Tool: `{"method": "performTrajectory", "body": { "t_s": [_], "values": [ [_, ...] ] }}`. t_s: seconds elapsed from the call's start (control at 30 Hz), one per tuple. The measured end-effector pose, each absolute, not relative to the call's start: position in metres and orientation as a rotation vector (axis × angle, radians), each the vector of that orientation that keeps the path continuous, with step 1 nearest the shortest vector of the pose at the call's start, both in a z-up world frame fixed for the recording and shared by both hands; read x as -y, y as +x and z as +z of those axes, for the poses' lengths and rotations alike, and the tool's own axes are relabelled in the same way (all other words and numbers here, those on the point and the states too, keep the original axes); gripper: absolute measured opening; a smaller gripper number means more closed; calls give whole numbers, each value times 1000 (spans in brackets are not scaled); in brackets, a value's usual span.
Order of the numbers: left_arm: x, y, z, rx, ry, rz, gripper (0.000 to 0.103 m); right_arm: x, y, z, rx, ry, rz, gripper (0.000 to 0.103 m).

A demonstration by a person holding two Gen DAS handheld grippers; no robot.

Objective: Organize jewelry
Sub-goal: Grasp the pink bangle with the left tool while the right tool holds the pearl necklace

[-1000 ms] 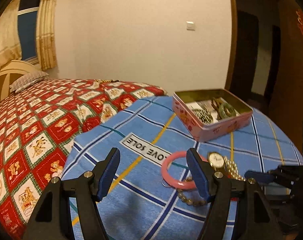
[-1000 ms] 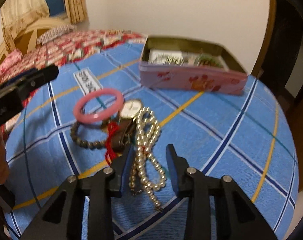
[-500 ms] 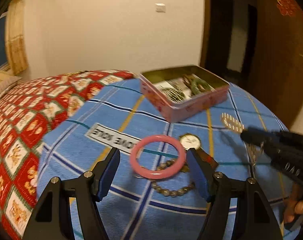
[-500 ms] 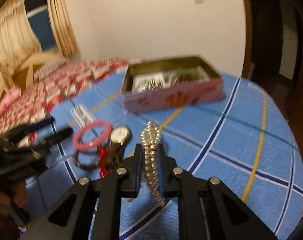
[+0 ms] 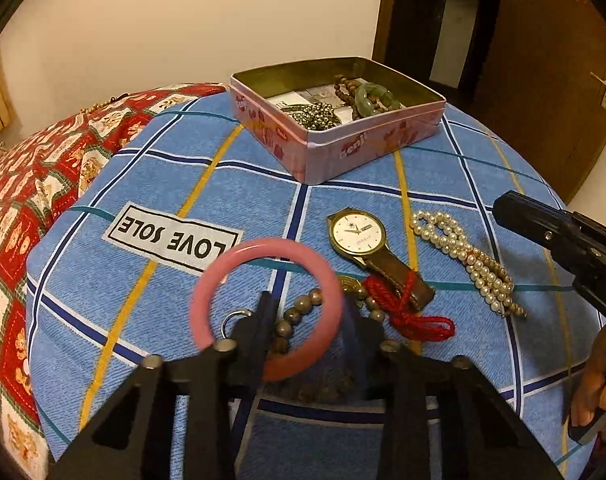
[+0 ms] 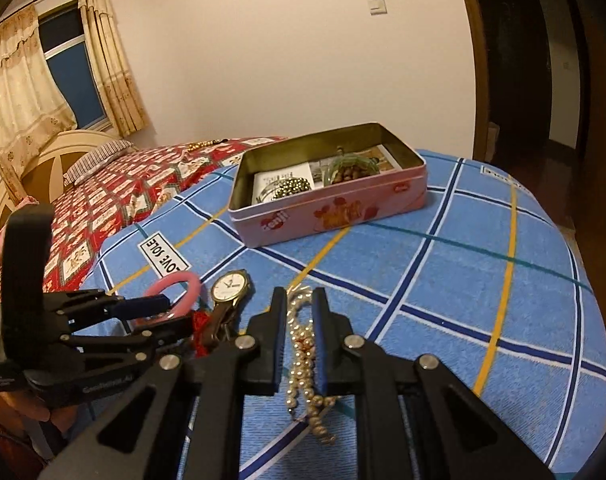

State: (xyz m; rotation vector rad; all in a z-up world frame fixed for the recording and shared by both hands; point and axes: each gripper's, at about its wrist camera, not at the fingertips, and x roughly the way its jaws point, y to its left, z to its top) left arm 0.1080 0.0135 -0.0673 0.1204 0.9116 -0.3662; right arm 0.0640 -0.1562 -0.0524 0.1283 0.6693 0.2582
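A pink bangle (image 5: 239, 276) lies on the blue checked cloth (image 5: 223, 184). My left gripper (image 5: 309, 312) is partly closed around the bangle's near right rim, jaws blurred, grip unclear; a brown bead bracelet (image 5: 299, 312) lies beneath. My right gripper (image 6: 299, 312) is shut on the pearl necklace (image 6: 303, 356), which also shows in the left wrist view (image 5: 463, 256). A gold watch (image 5: 359, 232) with brown strap and a red cord (image 5: 407, 312) lie between. The open pink tin (image 5: 343, 148) holds a green bangle (image 5: 373, 96) and beads.
A red patterned bedspread (image 5: 31, 168) lies to the left with a headboard (image 6: 35, 168) beyond. A dark doorway (image 6: 523, 60) and wooden door (image 5: 563, 60) stand at the right. The cloth's rounded edge drops off at the right (image 6: 583, 280).
My left gripper has moved forward and narrowed around the pink bangle's rim. My right gripper has stayed shut on the pearl necklace, moving slightly with it.
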Motion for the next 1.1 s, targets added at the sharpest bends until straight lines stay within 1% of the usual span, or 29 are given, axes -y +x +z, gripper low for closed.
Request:
{"method": "performTrajectory", "body": {
  "t_s": [0.07, 0.2, 0.4, 0.5, 0.6, 0.67, 0.73, 0.77, 0.93, 0.97, 1.0, 1.07, 1.1],
  "values": [
    [-13, 108, -68, -910, 120, -370, 13, 157, 65, -53, -671, 134, 258, 15],
    [-19, 104, -61, -864, 94, -374, 11, 160, 66, -54, -677, 150, 260, 15],
    [-42, 85, -38, -701, -48, -389, 10, 163, 67, -54, -681, 168, 280, 15],
    [-49, 82, -33, -664, -85, -396, 10, 161, 67, -54, -686, 158, 277, 20],
    [-46, 84, -33, -669, -77, -403, 10, 157, 68, -56, -704, 137, 277, 28],
    [-45, 83, -32, -665, -73, -406, 10, 154, 70, -58, -724, 124, 275, 43],
    [-47, 82, -32, -658, -78, -406, 10, 152, 70, -59, -739, 112, 275, 48],
    [-48, 82, -32, -654, -85, -405, 10, 151, 71, -59, -747, 105, 278, 48],
    [-52, 79, -30, -636, -109, -391, 10, 131, 87, -77, -879, 14, 302, 48],
    [-52, 79, -30, -631, -110, -389, 10, 127, 88, -80, -890, -12, 293, 46],
    [-52, 78, -30, -630, -108, -388, 10, 123, 87, -80, -882, -48, 278, 41],
    [-51, 78, -30, -629, -103, -384, 10, 118, 86, -80, -877, -103, 238, 19],
    [-51, 78, -30, -629, -103, -384, 10, 119, 85, -81, -877, -98, 245, 17]
  ]
}}
